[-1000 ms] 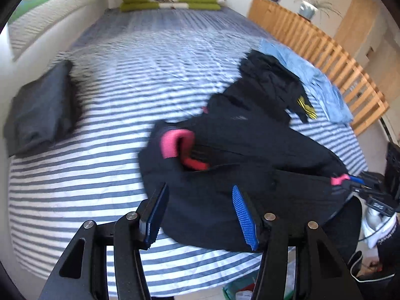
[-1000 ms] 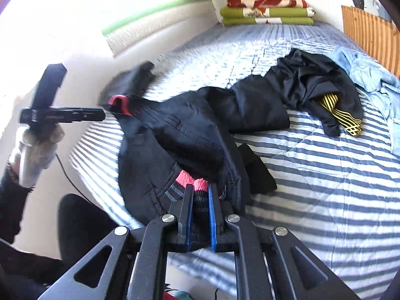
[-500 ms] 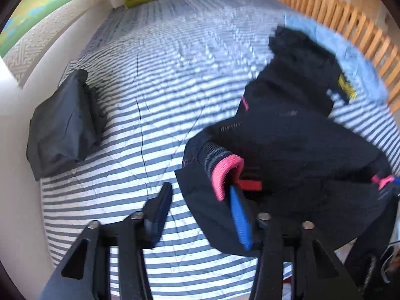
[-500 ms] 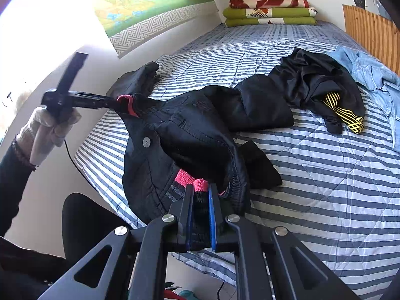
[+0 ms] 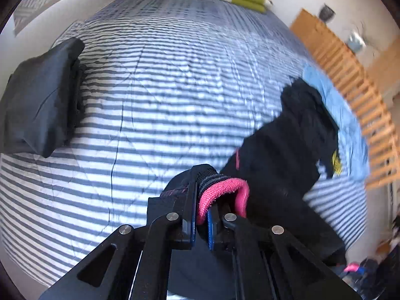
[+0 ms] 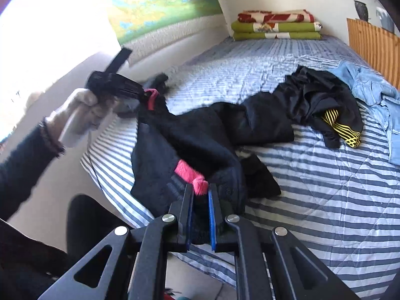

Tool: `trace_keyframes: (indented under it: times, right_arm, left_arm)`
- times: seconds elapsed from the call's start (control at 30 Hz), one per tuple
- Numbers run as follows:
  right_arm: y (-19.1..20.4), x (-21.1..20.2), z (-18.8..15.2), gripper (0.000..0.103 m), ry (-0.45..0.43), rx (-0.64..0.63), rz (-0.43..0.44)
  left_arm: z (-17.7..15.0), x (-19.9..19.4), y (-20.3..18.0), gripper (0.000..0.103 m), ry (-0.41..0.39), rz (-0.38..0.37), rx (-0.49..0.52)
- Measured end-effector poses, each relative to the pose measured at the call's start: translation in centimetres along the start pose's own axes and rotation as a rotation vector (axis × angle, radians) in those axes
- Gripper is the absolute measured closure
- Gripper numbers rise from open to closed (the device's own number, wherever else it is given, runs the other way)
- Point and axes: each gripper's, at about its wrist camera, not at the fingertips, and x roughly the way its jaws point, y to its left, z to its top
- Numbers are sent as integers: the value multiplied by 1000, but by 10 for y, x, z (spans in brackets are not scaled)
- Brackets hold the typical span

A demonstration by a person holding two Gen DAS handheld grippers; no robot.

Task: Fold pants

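Black pants with a pink-edged waistband lie crumpled near the front edge of the striped bed. In the left wrist view my left gripper is shut on the pink waistband at one corner, with the black pants trailing off to the right. Seen from the right wrist, my right gripper is shut on the other pink waistband corner. The left gripper, held by a gloved hand, pulls its corner up and to the left.
A folded dark garment lies at the bed's left edge. Another black garment with yellow stripes and a light blue shirt lie to the right. Folded green blankets sit at the far end, by a wooden slatted rail.
My left gripper went from open above the pants to shut on the pink waistband corner and moved left, lifting it. The right gripper kept its hold and hardly moved.
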Motion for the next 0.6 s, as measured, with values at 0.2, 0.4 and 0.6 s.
trace_keyframes:
  times: [0.2, 0.4, 0.6]
  right_arm:
    - [-4, 22, 6, 94, -34, -12, 2]
    - [-12, 50, 8, 94, -53, -96, -142]
    - [-45, 72, 14, 90, -4, -79, -190]
  left_arm:
    - [33, 46, -3, 97, 40, 67, -57]
    - [75, 114, -12, 97, 111, 74, -131]
    - [92, 160, -45, 93, 140, 189, -33]
